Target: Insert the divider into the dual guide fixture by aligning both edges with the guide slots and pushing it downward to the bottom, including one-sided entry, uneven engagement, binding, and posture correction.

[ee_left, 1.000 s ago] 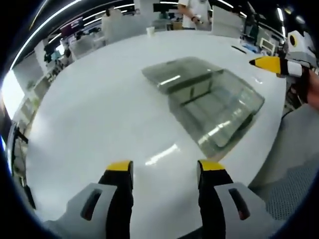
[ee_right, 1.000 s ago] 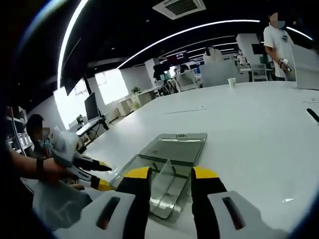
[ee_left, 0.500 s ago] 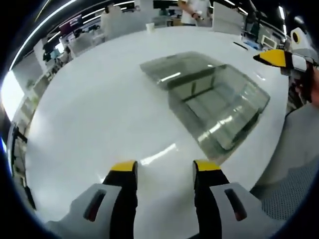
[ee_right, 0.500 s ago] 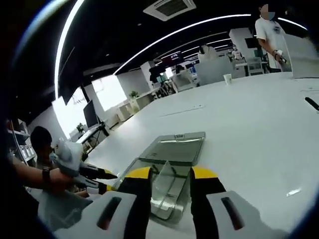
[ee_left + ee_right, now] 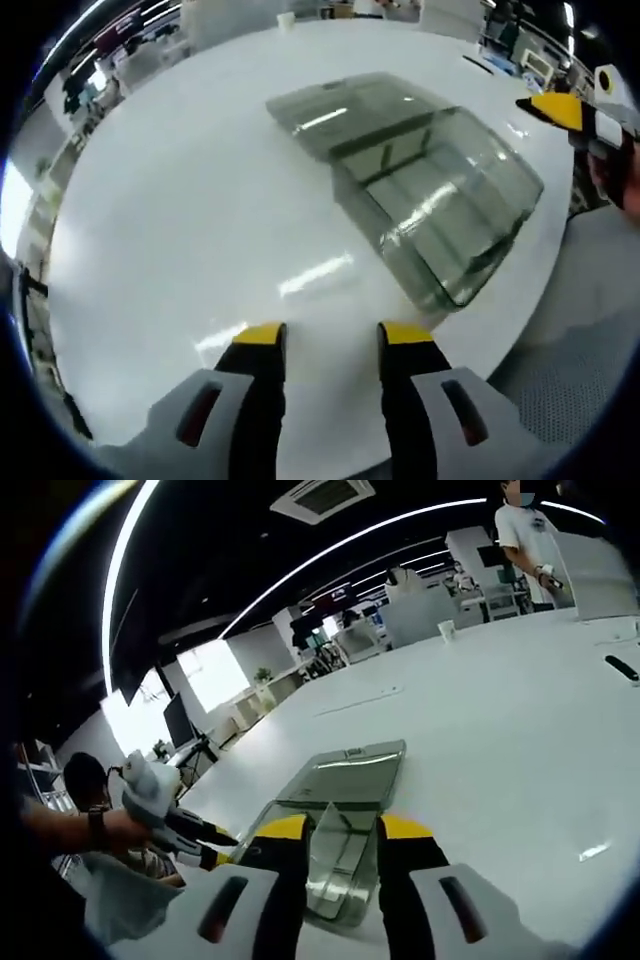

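A broad white table [image 5: 180, 200] is seen beneath both claws. Ahead and right of the left claw [image 5: 328, 340], jaws apart and empty, the clear fixture [image 5: 440, 210] is set. The upright clear divider [image 5: 330, 850] is flanked by the right claw [image 5: 338, 828]; whether it's pinched cannot be told.

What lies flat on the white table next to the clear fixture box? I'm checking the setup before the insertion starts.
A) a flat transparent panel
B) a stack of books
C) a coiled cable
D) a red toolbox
A: a flat transparent panel lies on the white table against the far end of the clear fixture box, and it shows again in the right gripper view.
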`<state>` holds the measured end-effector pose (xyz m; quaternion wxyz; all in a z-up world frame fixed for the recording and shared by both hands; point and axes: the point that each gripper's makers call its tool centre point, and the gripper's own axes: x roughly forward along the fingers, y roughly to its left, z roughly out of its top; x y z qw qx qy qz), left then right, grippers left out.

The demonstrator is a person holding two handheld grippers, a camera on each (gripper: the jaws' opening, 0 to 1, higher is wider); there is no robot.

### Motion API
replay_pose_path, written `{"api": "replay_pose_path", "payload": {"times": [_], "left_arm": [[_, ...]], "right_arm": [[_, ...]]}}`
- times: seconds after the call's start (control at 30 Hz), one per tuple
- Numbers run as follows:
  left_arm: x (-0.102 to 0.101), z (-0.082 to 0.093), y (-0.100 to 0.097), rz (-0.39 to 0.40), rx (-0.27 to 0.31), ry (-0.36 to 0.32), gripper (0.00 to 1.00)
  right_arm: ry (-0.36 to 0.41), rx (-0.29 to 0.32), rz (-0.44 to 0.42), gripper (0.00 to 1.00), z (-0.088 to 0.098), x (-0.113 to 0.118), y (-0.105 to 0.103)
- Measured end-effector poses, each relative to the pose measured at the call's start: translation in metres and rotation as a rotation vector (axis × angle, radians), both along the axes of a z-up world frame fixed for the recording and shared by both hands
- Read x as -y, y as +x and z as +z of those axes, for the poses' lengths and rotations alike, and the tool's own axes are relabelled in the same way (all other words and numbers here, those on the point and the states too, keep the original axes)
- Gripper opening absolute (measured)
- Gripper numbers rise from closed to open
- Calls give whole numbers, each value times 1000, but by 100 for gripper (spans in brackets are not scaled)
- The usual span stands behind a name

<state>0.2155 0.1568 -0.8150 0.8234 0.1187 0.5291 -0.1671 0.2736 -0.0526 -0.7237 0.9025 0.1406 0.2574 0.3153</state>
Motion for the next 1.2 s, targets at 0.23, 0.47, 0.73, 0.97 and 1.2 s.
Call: {"api": "replay_pose_path", "payload": {"times": [0.23, 0.47, 0.73, 0.97, 1.2], "left_arm": [[1, -2, 0, -19, -77, 39, 33], [-2, -1, -2, 23, -36, 22, 31], [-10, 1, -9, 39, -35, 11, 29], [-5, 7, -13, 34, -21, -36, 29], [-11, 13, -15, 75, 13, -57, 29]], "right_arm": [[-11, -4, 13, 21, -2, -2, -1], [-4, -13, 18, 20, -4, -3, -2], [-14, -3, 40, 20, -3, -8, -3], [-15, -9, 25, 19, -3, -4, -2], [-2, -6, 41, 19, -2, -8, -3]]}}
